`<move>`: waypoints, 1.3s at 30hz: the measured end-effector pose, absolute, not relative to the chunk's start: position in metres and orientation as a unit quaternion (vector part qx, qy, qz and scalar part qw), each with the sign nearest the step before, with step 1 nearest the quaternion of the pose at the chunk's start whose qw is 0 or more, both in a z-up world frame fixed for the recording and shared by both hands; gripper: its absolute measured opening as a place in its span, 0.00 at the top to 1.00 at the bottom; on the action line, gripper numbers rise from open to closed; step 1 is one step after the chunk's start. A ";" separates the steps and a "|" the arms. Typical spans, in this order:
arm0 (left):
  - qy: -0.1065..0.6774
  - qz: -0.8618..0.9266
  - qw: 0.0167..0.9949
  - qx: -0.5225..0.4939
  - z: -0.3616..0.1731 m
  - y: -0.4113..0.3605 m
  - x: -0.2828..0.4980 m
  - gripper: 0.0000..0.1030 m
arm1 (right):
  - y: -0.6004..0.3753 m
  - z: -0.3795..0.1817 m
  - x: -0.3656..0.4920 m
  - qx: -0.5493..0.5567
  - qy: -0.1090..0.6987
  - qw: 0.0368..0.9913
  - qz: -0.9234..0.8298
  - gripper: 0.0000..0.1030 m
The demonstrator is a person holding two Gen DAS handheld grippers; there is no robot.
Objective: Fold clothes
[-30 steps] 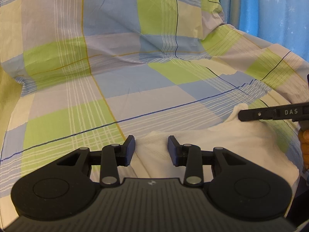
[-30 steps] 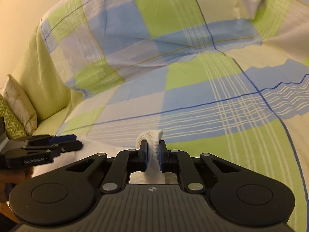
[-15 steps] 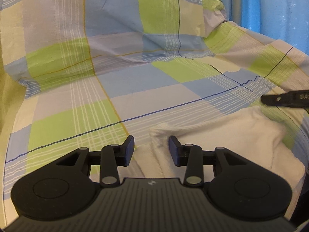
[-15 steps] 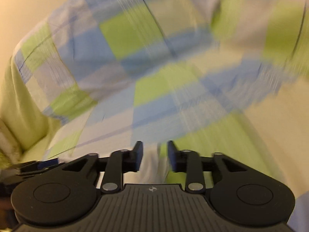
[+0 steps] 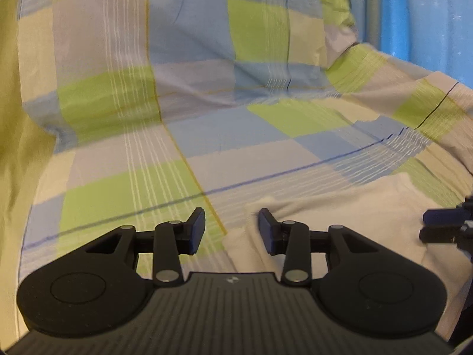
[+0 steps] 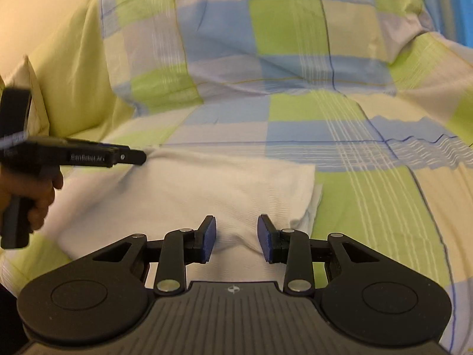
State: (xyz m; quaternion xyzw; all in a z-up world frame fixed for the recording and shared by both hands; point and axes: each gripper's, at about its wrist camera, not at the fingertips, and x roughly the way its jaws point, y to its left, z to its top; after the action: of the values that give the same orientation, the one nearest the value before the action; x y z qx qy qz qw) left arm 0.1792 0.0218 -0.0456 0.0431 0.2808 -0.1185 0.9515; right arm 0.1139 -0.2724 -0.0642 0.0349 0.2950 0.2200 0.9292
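Since a second ago my right gripper [image 6: 236, 242] has let go of the bunched white fabric it was pinching and drawn back, and its fingers now stand wide apart with nothing between them; my left gripper [image 5: 231, 230] has shifted a little leftward along the cloth edge, equally wide open and empty, as it was then. Largest in both views is the checked bedsheet [image 6: 295, 59], green, blue and cream, draped over what looks like a sofa or bed. On it lies the white garment [image 6: 189, 189], and I judge it at least partly folded: along its right edge I see a second layer peeking from under the top one, and the outline is a fairly tidy rectangle. Whether another fold is wanted, or this is the finished shape, I cannot settle from here; the near end puckers slightly between my right fingers. The right view gives me the whole garment, its doubled edge, the left gripper [image 6: 130, 157] seen side-on with its tip at the garment's far left corner, a hand [image 6: 35, 198] on its handle, and a small patterned cushion [image 6: 26, 100] at the left. The left view shows only the garment's left portion [image 5: 340, 216] and the right gripper's tips [image 5: 443, 226] at the frame edge, plus a blue curtain [image 5: 428, 14] behind, which the right view barely catches.
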 end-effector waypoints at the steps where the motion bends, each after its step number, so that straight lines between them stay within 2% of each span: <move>1: 0.267 -0.132 0.954 0.039 -0.041 0.021 0.175 0.68 | -0.273 -0.063 0.112 0.032 0.284 0.934 0.214 0.65; 6: 0.245 -0.215 0.944 0.054 -0.035 0.002 0.163 0.68 | -0.277 -0.061 0.111 0.039 0.265 0.942 0.201 0.65; 11: 0.301 -0.200 0.924 0.128 -0.057 -0.018 0.168 0.65 | -0.287 -0.057 0.109 0.057 0.260 0.946 0.185 0.65; 17: 0.313 -0.171 0.929 0.098 -0.059 0.000 0.175 0.59 | -0.284 -0.056 0.095 0.055 0.252 0.941 0.219 0.66; 20: 0.316 -0.168 0.929 0.095 -0.059 0.002 0.176 0.59 | -0.267 -0.067 0.095 0.012 0.294 0.924 0.244 0.66; 23: 0.317 -0.165 0.929 0.099 -0.058 0.002 0.176 0.57 | -0.269 -0.075 0.093 0.016 0.332 0.914 0.233 0.67; 27: 0.319 -0.159 0.929 0.098 -0.058 0.003 0.176 0.55 | -0.275 -0.078 0.071 0.024 0.343 0.913 0.221 0.68; 33: 0.322 -0.143 0.931 0.094 -0.055 0.013 0.172 0.55 | -0.271 -0.082 0.040 0.000 0.336 0.919 0.206 0.67; 37: 0.307 -0.132 0.938 0.093 -0.046 0.025 0.158 0.62 | -0.272 -0.082 0.035 0.002 0.329 0.922 0.203 0.67; 39: 0.291 -0.150 0.940 0.091 -0.037 0.026 0.145 0.63 | -0.275 -0.080 0.035 0.013 0.315 0.927 0.201 0.67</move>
State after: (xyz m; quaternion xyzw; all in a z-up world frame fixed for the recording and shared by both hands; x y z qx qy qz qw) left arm 0.1448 0.0262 -0.0373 0.0915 0.2913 -0.1500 0.9404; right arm 0.0355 -0.2746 -0.0800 0.0129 0.3150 0.2010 0.9275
